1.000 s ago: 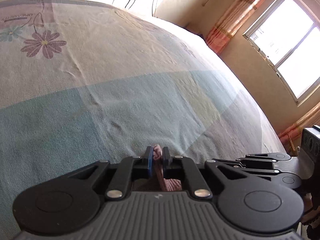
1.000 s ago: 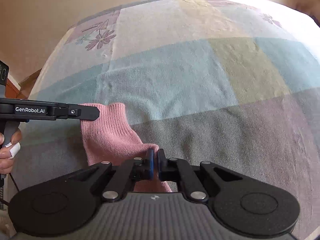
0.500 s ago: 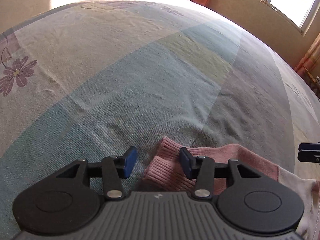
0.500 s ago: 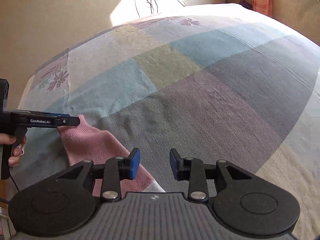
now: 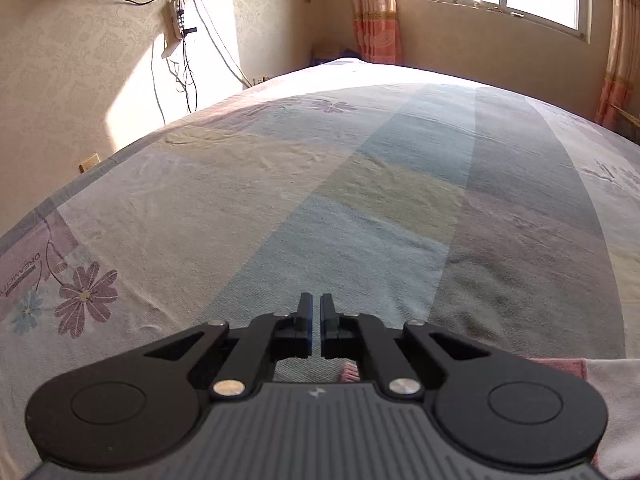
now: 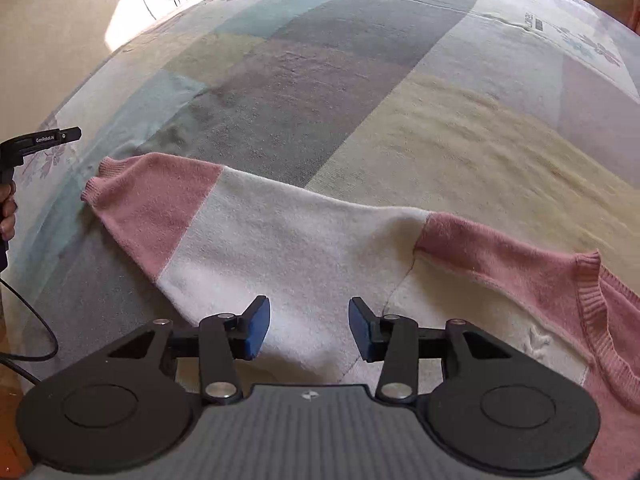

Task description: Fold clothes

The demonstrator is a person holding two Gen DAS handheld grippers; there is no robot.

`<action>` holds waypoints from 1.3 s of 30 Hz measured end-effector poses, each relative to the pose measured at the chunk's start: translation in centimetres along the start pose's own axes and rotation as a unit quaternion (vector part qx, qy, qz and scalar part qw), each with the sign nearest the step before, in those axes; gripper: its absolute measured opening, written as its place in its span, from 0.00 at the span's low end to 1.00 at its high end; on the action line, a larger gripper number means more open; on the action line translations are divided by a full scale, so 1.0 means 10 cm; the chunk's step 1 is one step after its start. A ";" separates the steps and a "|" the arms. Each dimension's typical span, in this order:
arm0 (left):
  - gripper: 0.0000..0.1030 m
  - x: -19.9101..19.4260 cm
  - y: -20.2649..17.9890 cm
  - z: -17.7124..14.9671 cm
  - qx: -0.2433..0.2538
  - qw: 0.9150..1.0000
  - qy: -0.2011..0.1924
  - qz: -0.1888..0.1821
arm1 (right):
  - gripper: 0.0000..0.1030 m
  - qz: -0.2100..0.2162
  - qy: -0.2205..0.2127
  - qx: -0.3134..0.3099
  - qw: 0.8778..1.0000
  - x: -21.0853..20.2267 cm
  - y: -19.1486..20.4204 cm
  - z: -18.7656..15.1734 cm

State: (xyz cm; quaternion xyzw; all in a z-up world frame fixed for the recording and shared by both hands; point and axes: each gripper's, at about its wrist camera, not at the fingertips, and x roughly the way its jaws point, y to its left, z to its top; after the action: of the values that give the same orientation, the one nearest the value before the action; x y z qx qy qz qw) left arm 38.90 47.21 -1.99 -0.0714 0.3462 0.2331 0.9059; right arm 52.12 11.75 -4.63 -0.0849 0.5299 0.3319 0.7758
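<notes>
The pink-and-white sweater (image 6: 280, 240) lies spread on the bed (image 6: 460, 140) near its front edge, one sleeve stretched toward the left edge. The left gripper (image 5: 314, 312) has its fingers closed on nothing, while the right gripper (image 6: 308, 320) hovers over the white part, its fingers opening and empty. For a neat fold, I think each gripper should pinch only one layer at a sleeve cuff; no container is visible.
</notes>
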 end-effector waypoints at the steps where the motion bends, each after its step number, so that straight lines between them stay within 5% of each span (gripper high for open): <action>1: 0.07 -0.02 -0.14 -0.04 0.019 0.999 0.007 -0.029 | 0.50 -0.007 0.001 0.008 1.000 -0.03 -0.01 -0.08; 6: 0.16 0.01 -0.82 -0.35 0.113 0.983 0.056 -0.133 | 0.51 -0.065 -0.031 0.059 0.996 -0.11 -0.20 -0.25; 10: 0.16 0.12 -0.88 -0.59 0.123 0.986 0.085 -0.078 | 0.61 -0.134 -0.096 0.113 0.980 -0.10 -0.53 -0.05; 14: 0.35 0.16 -0.69 -0.60 0.111 0.990 0.079 -0.044 | 0.62 -0.151 -0.105 0.147 0.972 0.29 -0.79 0.13; 17: 0.34 0.19 -0.59 -0.50 0.102 0.991 0.084 -0.021 | 0.77 -0.172 -0.121 0.136 0.968 0.50 -0.84 0.25; 19: 0.31 0.16 -0.53 -0.40 0.089 0.993 0.079 -0.011 | 0.78 -0.169 -0.127 0.137 0.968 0.46 -0.87 0.30; 27: 0.37 0.21 -0.43 -0.39 0.004 0.994 0.090 -0.068 | 0.78 -0.149 -0.103 0.130 0.975 0.13 -0.80 -0.08; 33: 0.36 0.38 -0.07 -0.30 -0.067 0.993 0.094 -0.026 | 0.81 -0.141 -0.074 0.126 0.979 0.06 -0.73 -0.41; 35: 0.37 0.30 -0.11 -0.24 -0.060 0.994 0.090 -0.023 | 0.83 -0.142 -0.069 0.123 0.980 0.02 -0.69 -0.42; 39: 0.45 0.08 -0.49 -0.27 0.001 0.994 0.076 -0.083 | 0.83 -0.143 -0.071 0.128 0.979 -0.11 -0.63 -0.43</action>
State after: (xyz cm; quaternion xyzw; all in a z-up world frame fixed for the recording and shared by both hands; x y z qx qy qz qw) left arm 40.12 42.40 -4.76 -0.1168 0.4073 0.1506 0.8932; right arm 52.42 4.39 -6.91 -0.0361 0.4942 0.1519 0.8552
